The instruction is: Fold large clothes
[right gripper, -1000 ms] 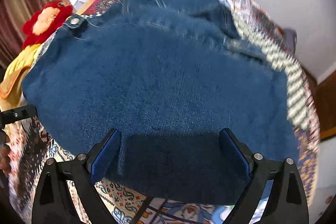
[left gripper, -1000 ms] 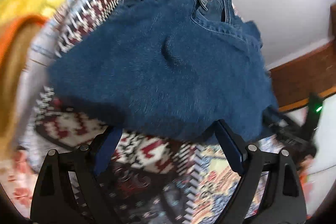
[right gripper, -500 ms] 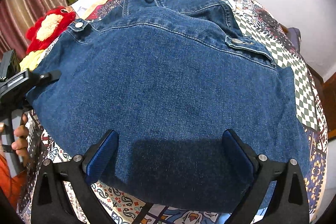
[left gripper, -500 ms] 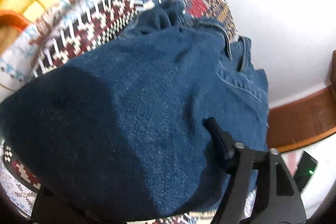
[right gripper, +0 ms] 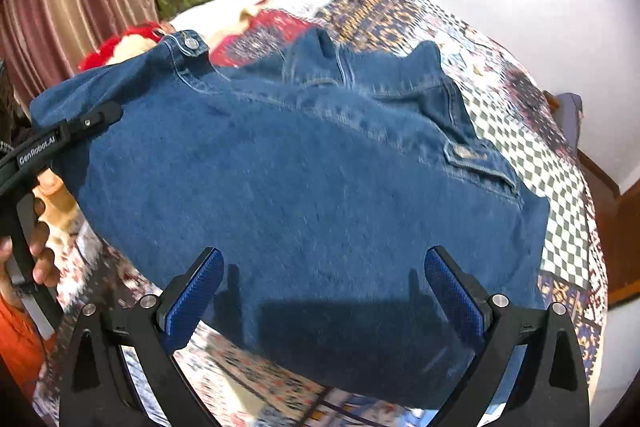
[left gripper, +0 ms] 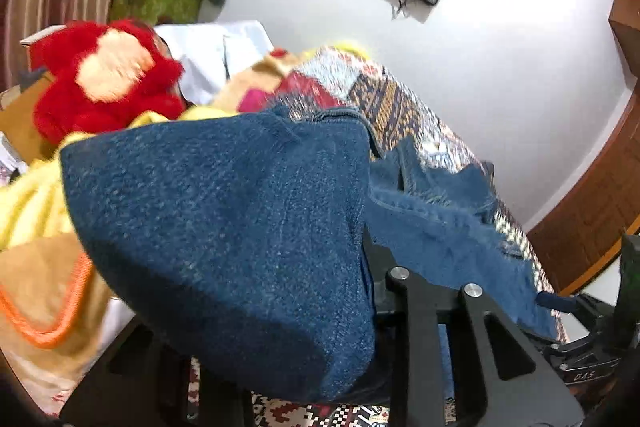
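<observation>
Left fingers (left gripper: 360, 307): they have just been closing and now clench a fold of the denim jacket (right gripper: 312, 195); the cloth drapes over them and hides the left one

Right fingers (right gripper: 320, 291): spread wide and released, one pad on each side of the jacket's near edge, gripping nothing that I can see

Jacket: on the bed (right gripper: 520, 131), lying on the patterned quilt, collar at the far end, a buttoned chest pocket to the right

What has just changed: a second ago my left fingers stood open at the near hem with the jacket flat; now its left side is bunched up and raised off the quilt

What that means: I judge the first fold has begun, with the left side ready to be carried over toward the middle

What is left: the right side lies flat and unheld, so that fold is not yet started

Around: a red plush toy (left gripper: 104, 75) and yellow cloth far left, well apart from the jacket
</observation>
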